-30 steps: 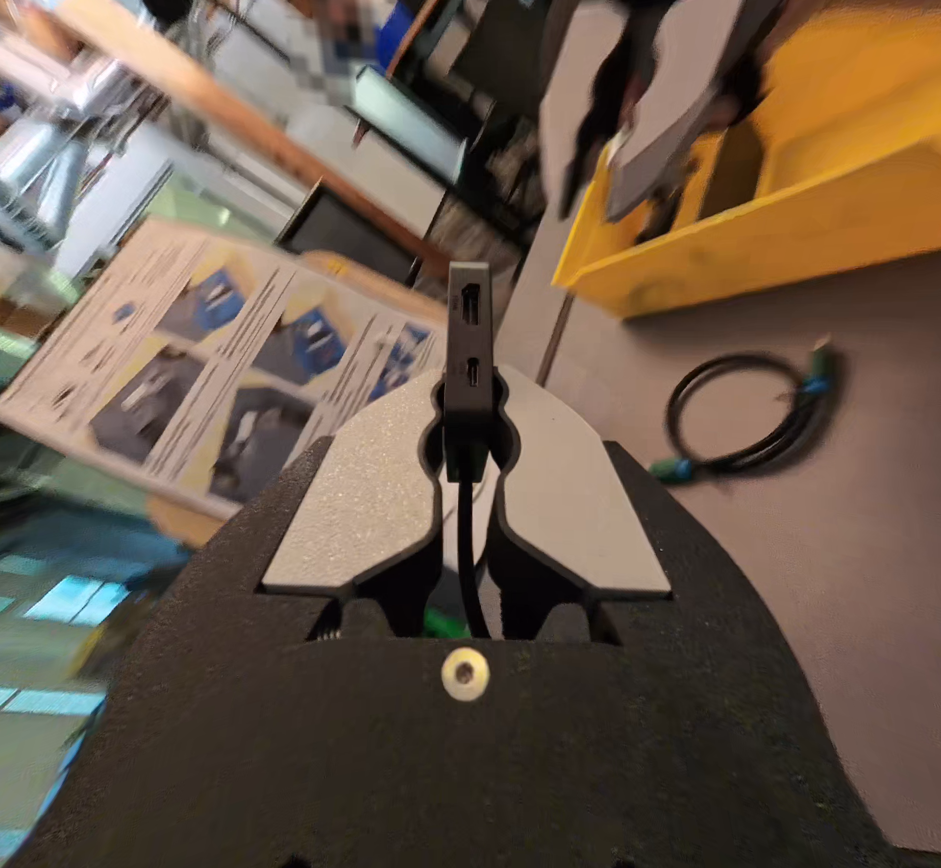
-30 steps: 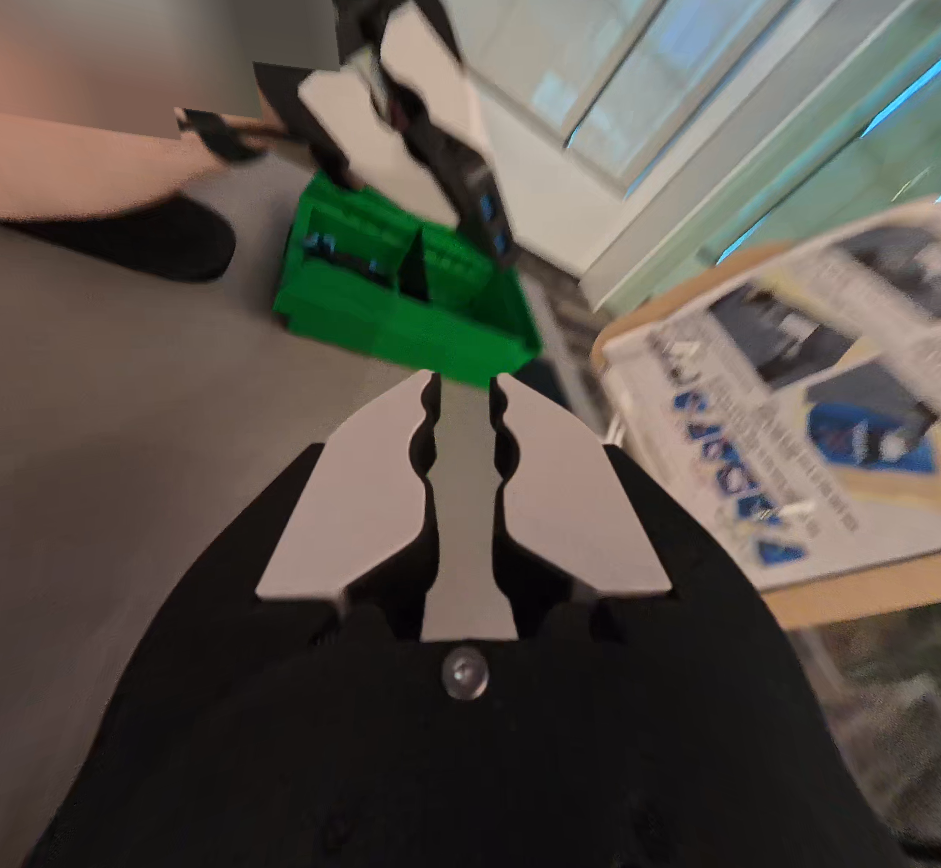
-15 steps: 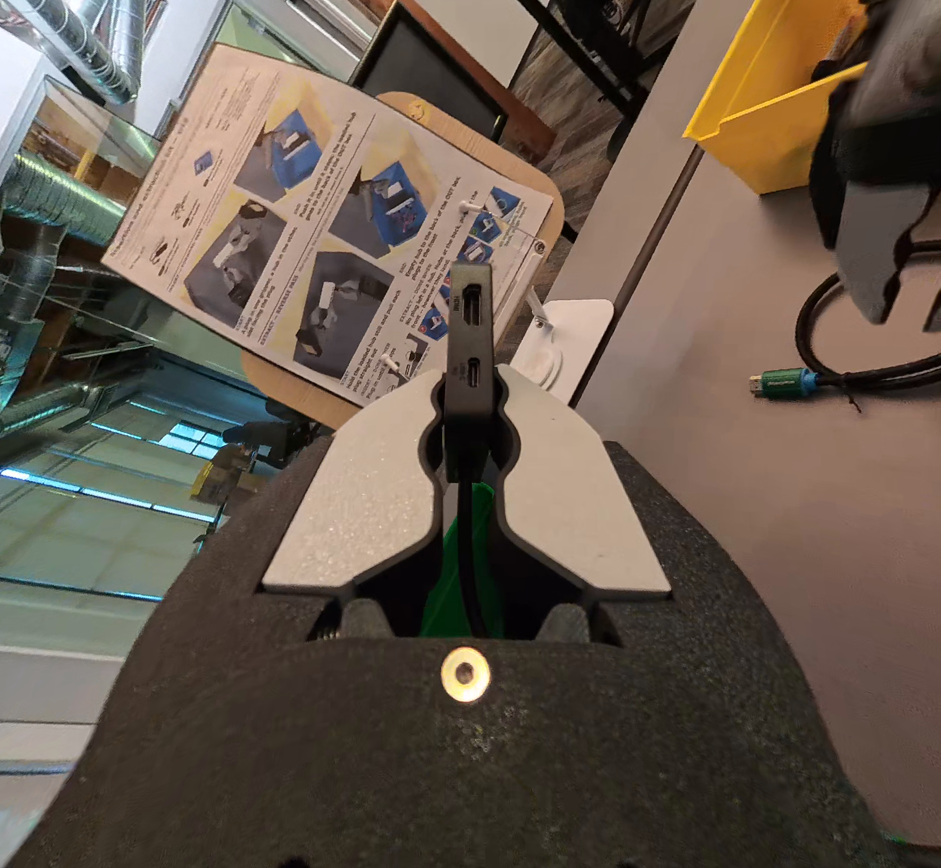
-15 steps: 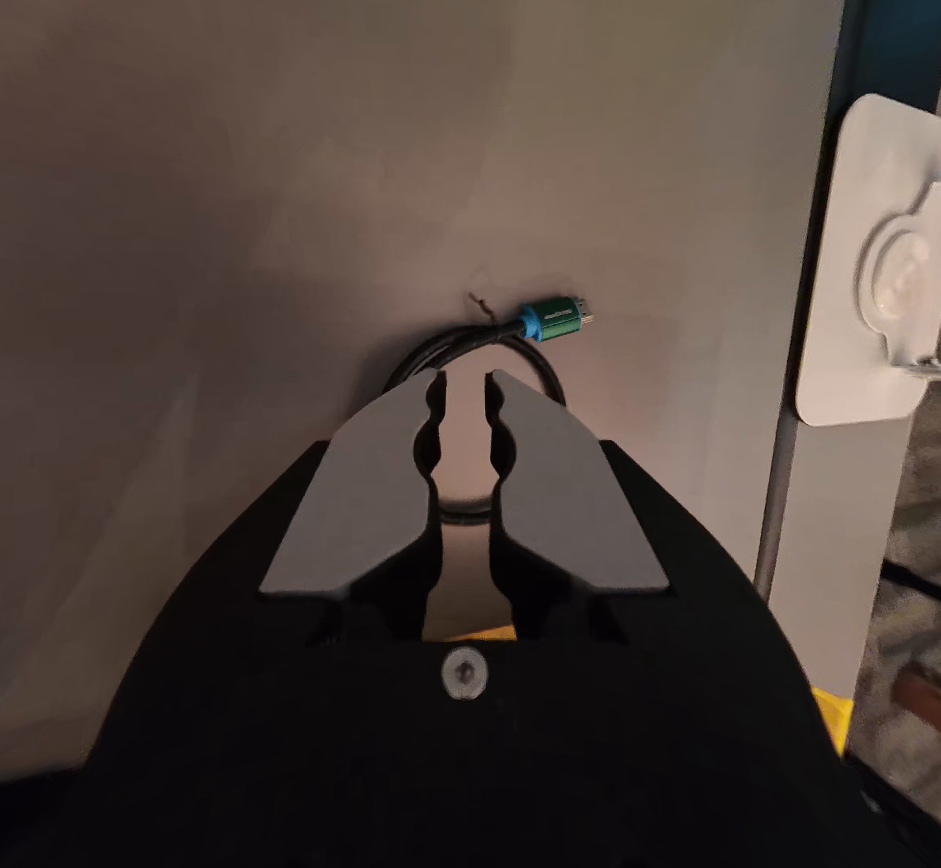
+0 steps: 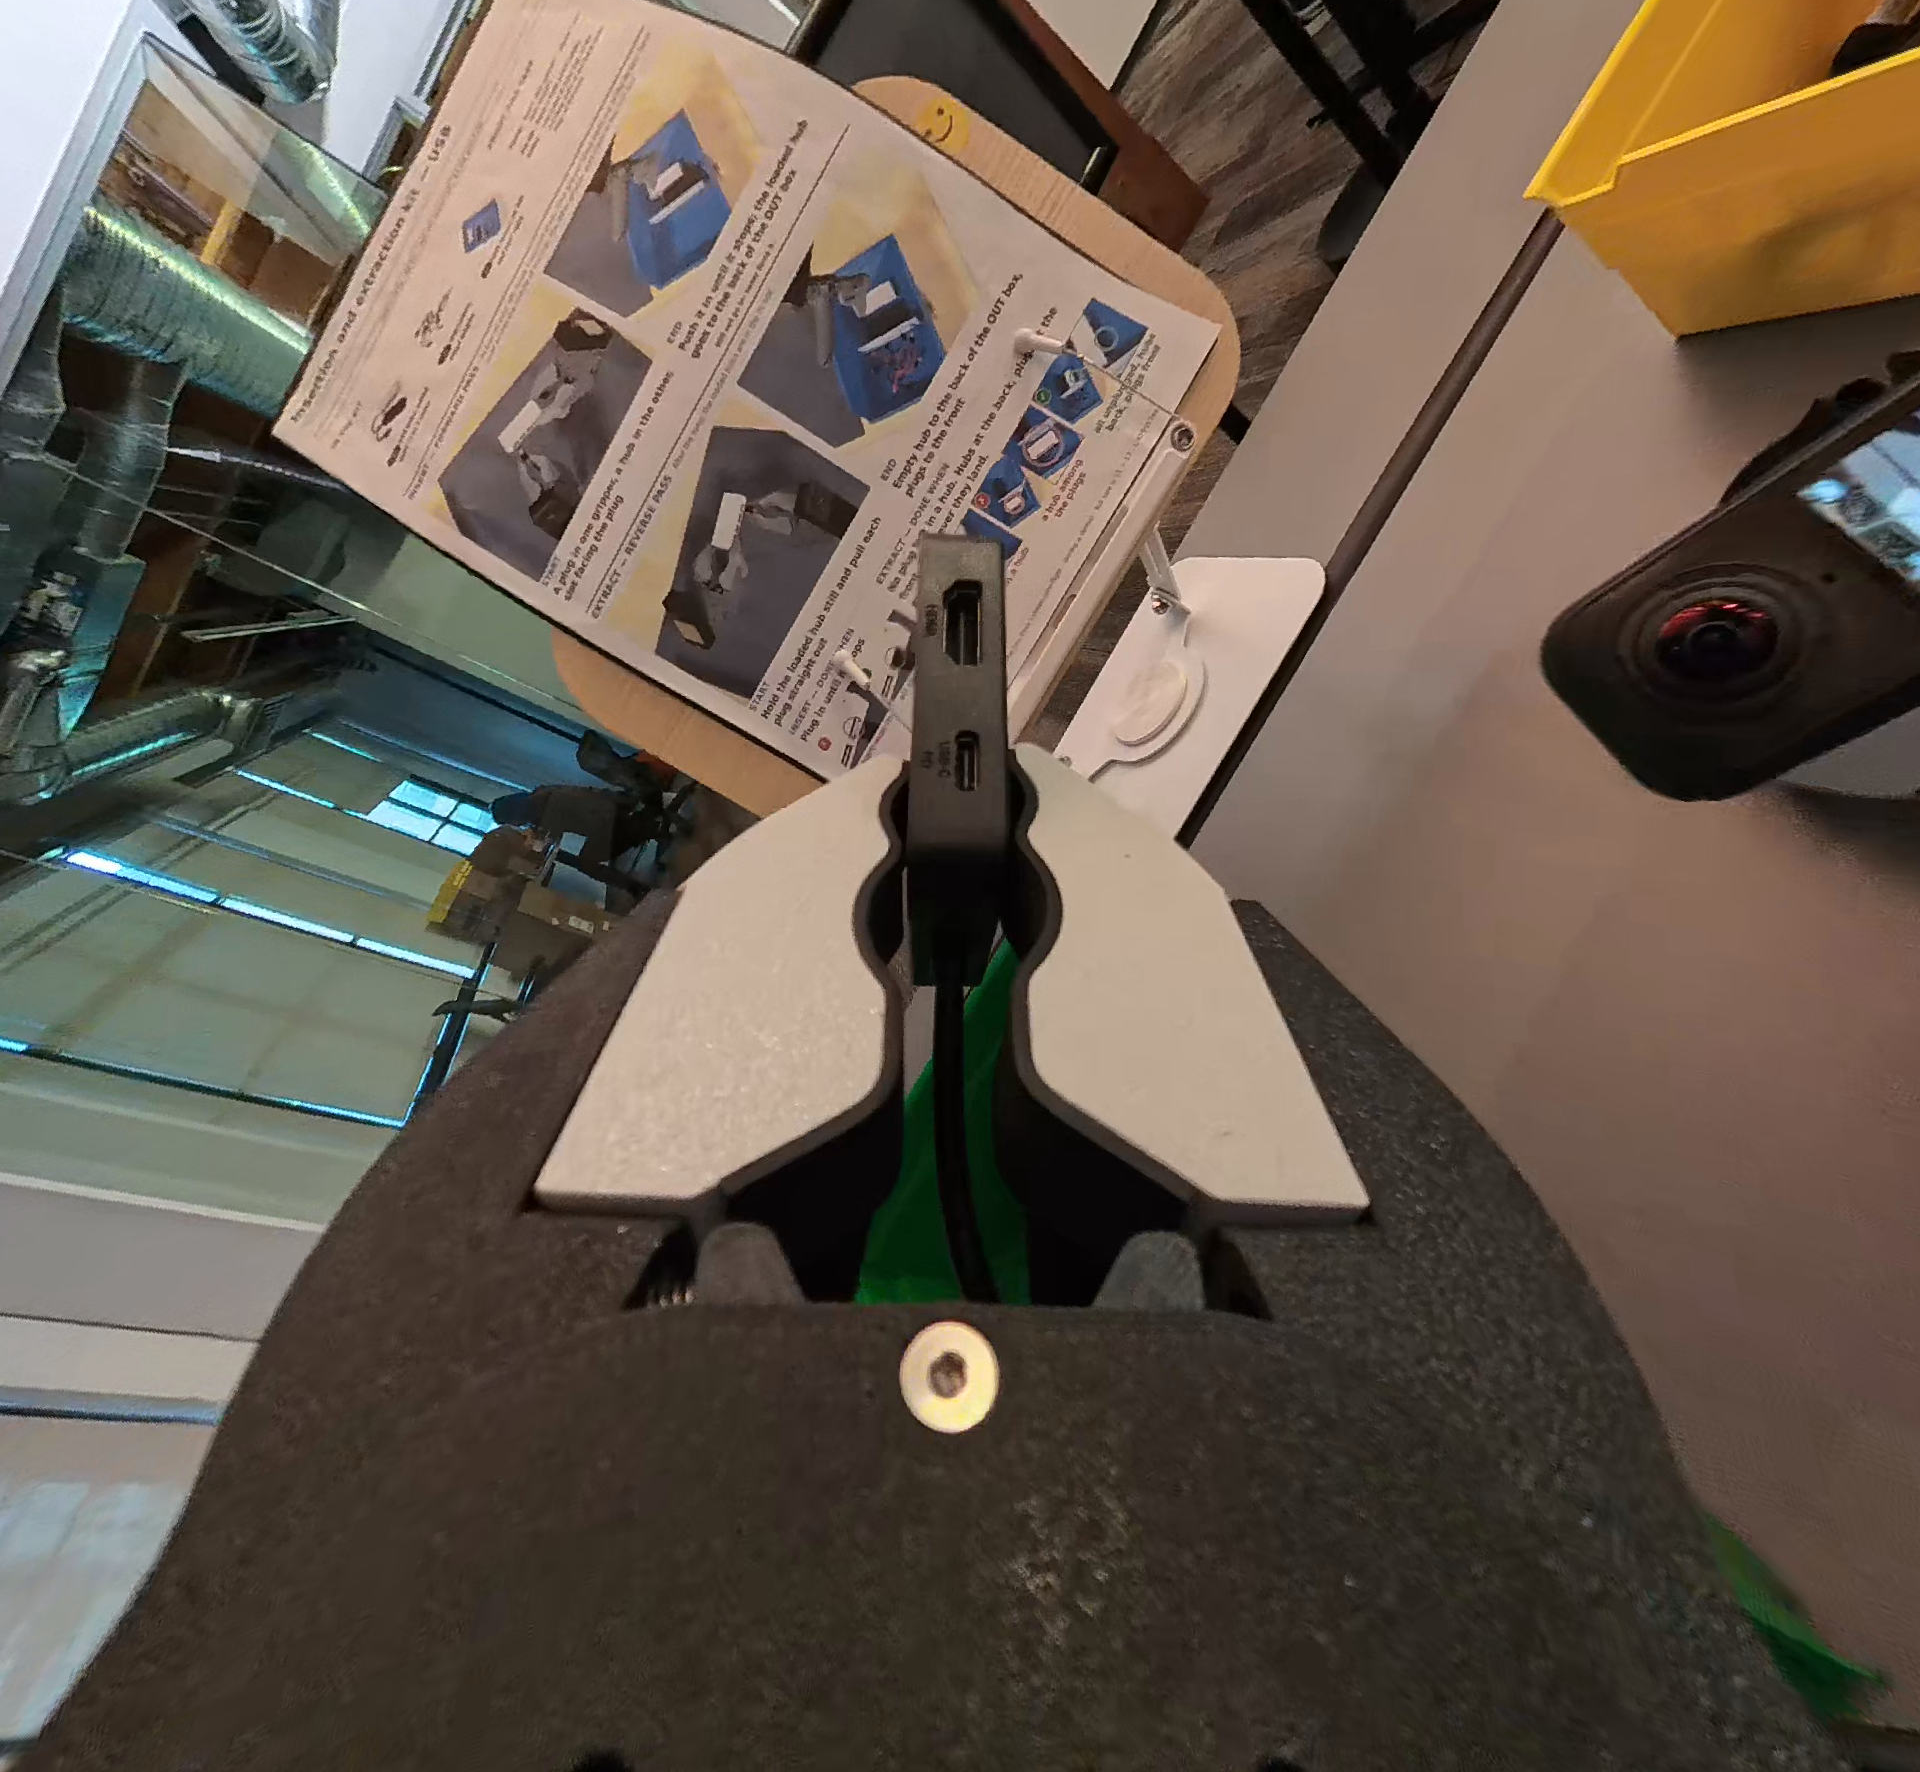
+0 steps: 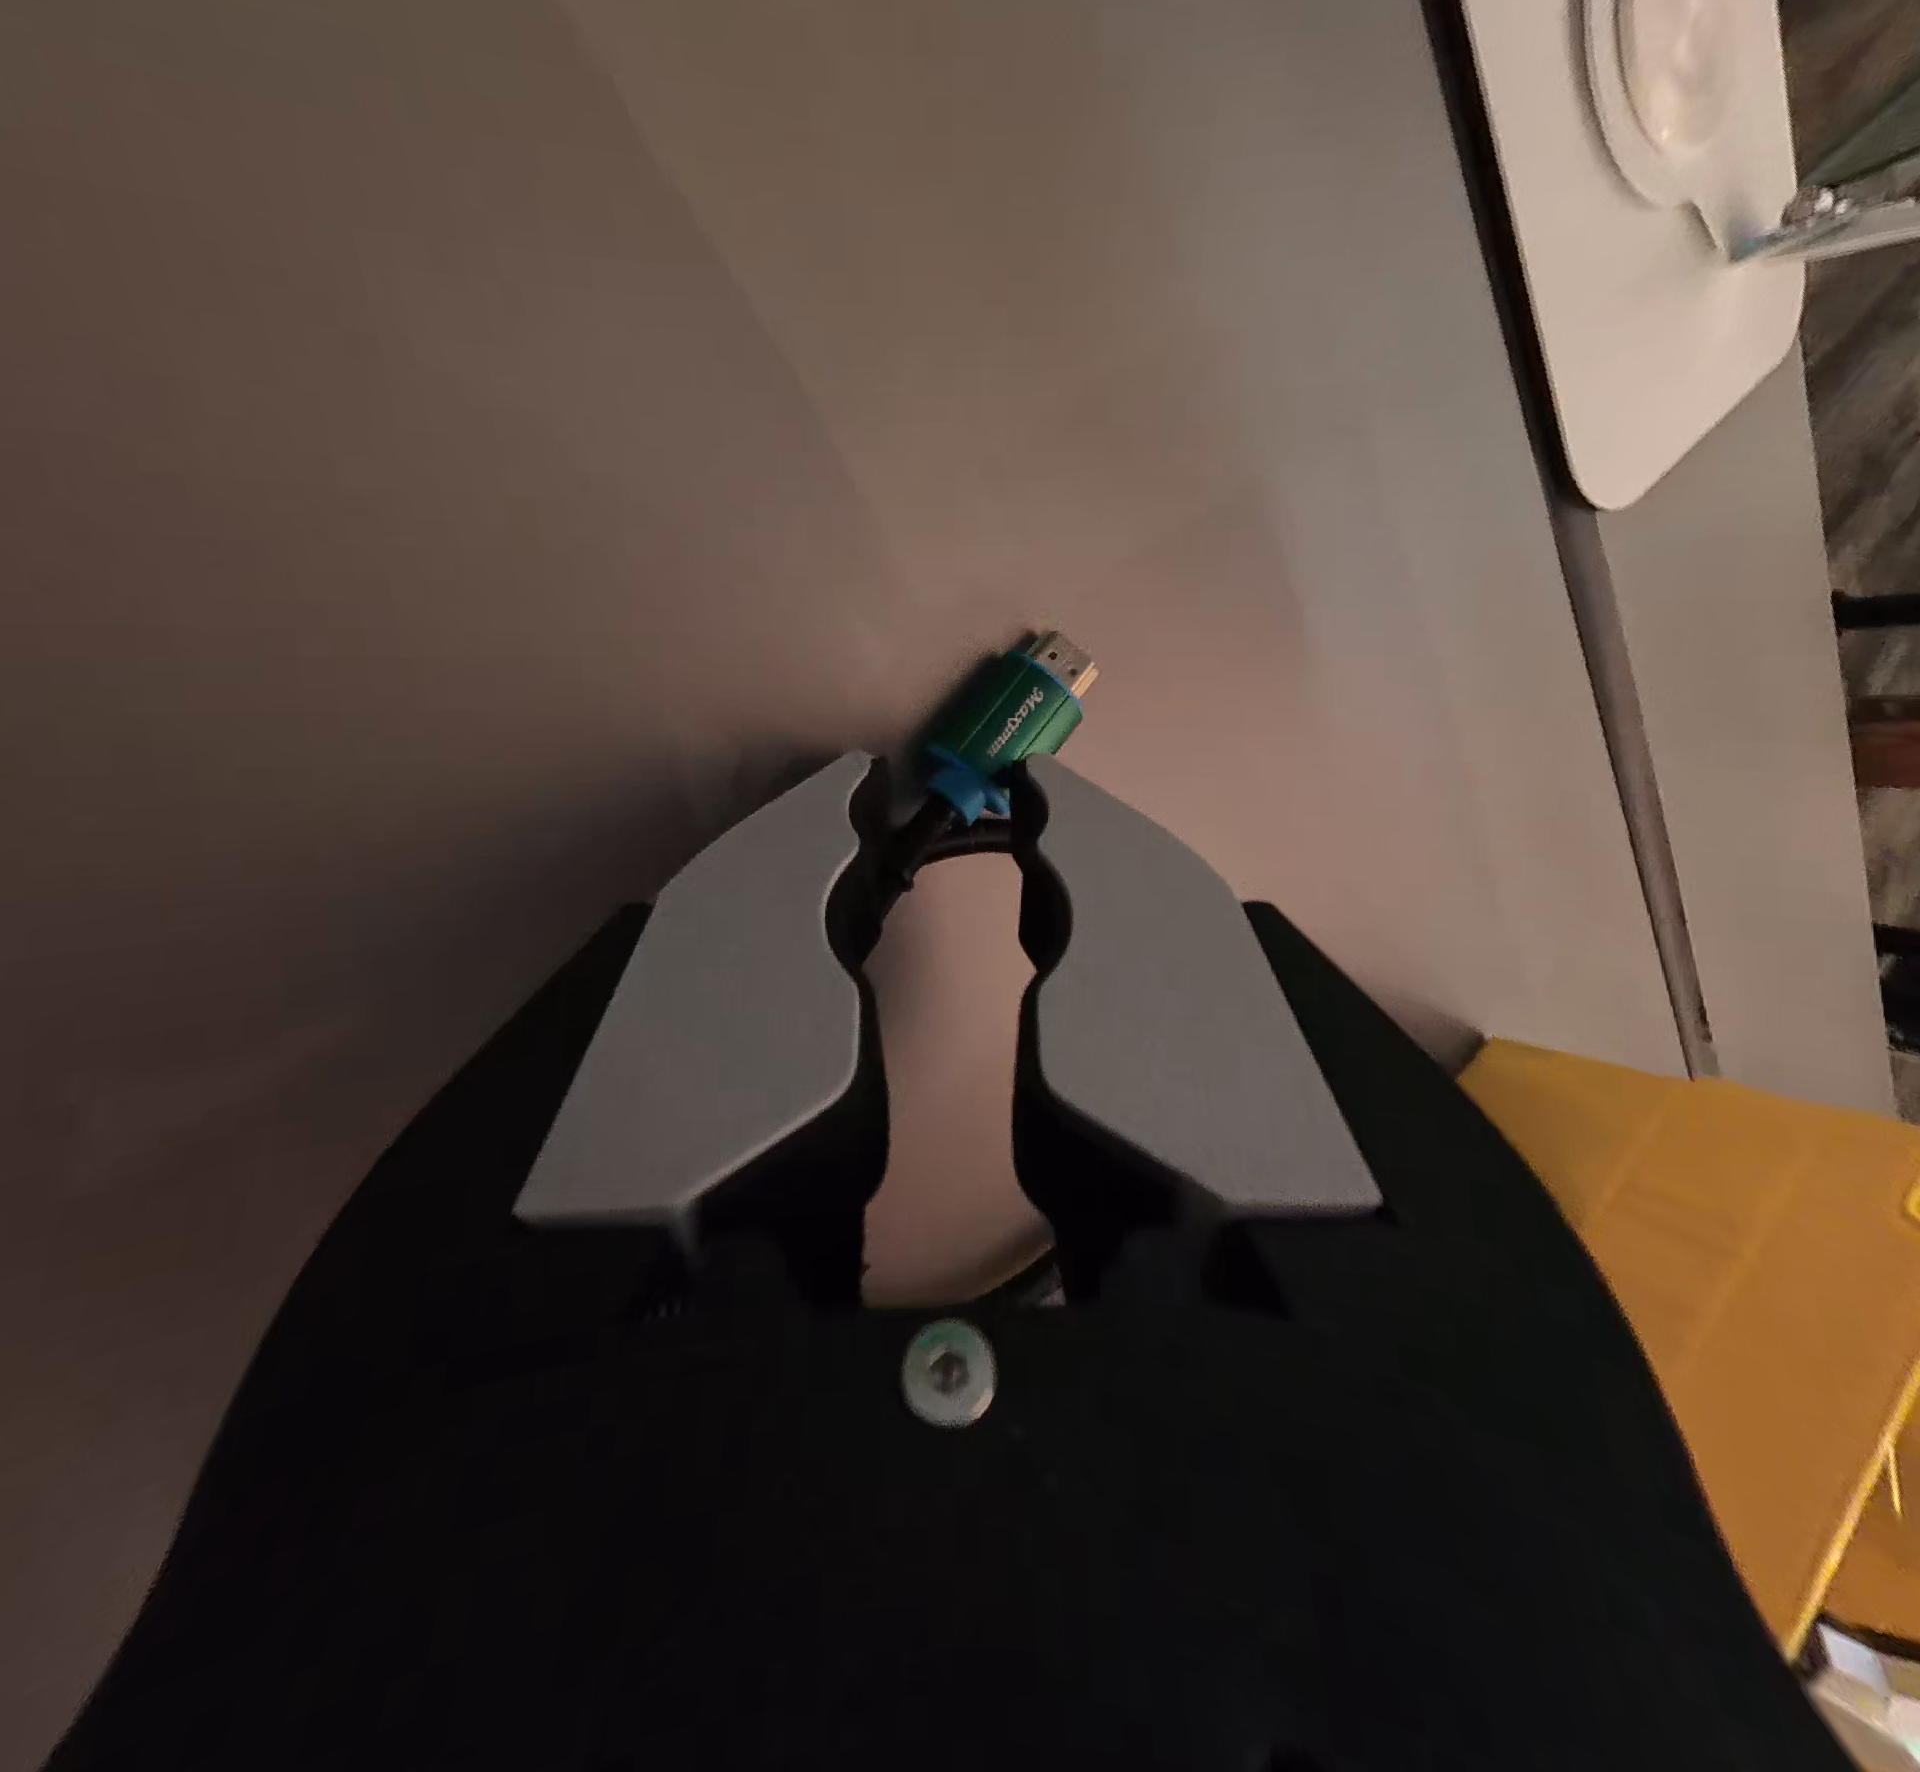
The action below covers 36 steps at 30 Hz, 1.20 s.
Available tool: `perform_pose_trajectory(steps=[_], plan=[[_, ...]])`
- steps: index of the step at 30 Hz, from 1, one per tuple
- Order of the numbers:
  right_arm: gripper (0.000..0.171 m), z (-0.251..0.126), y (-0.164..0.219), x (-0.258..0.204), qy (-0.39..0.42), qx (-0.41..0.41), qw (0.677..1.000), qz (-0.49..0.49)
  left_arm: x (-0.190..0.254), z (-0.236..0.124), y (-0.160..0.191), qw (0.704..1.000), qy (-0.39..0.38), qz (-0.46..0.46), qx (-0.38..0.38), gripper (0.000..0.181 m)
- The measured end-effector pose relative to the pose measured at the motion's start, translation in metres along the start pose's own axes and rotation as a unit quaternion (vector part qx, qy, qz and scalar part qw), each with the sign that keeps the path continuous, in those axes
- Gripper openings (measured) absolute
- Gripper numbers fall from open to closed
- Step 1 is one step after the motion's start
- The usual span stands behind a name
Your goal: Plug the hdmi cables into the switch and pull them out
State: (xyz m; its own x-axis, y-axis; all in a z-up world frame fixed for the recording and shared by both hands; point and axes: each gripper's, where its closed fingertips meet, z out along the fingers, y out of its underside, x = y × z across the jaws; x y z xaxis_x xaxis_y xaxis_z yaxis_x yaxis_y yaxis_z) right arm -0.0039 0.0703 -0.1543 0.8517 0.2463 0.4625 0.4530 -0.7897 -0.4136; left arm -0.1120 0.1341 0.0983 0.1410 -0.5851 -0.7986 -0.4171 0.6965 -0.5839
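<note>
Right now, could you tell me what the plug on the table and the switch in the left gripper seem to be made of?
HDMI plug: green shell with a satin sheen, perhaps anodised metal or plastic; blue collar, likely rubbery; gold-coloured metal tip.
Switch: matte black, probably moulded plastic, going by its even, dull surface and crisp port cutouts.

We can't see where the black cable (image 6: 940, 855) runs, it dips behind the right gripper (image 6: 951, 787); yellow bin (image 5: 1756, 164) gets chopped off around 2 o'clock.

Left tool (image 5: 954, 787) clamped tight, right tool (image 6: 951, 772) parted, angled downward
</note>
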Motion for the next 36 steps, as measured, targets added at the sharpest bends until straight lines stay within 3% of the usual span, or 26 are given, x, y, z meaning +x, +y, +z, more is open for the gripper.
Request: perform_pose_trajectory(steps=[8,16,24,28,32,36], plan=[[0.023,0.002,0.013,0.010,0.008,-0.032,0.999,0.034,0.005,0.004,0.000,1.000,0.011,0.002,-0.002,0.014],[0.021,0.005,0.013,0.015,-0.008,-0.013,0.998,0.064,0.011,0.005,-0.005,1.000,0.016,0.013,0.003,0.014],[0.019,0.005,0.008,0.003,-0.128,0.032,0.979,0.154,0.009,0.002,-0.006,1.000,0.011,0.013,0.003,0.014],[0.018,-0.024,-0.017,-0.068,-0.320,0.083,0.943,0.044,0.013,0.001,-0.013,1.000,0.016,0.017,0.012,0.014],[0.020,-0.038,-0.020,-0.095,-0.302,0.113,0.939,-0.123,0.014,0.001,-0.012,1.000,0.019,0.022,0.010,0.014],[0.023,-0.045,-0.031,-0.094,-0.285,0.128,0.943,-0.111,0.008,-0.002,-0.010,1.000,0.009,0.020,0.008,0.014]])
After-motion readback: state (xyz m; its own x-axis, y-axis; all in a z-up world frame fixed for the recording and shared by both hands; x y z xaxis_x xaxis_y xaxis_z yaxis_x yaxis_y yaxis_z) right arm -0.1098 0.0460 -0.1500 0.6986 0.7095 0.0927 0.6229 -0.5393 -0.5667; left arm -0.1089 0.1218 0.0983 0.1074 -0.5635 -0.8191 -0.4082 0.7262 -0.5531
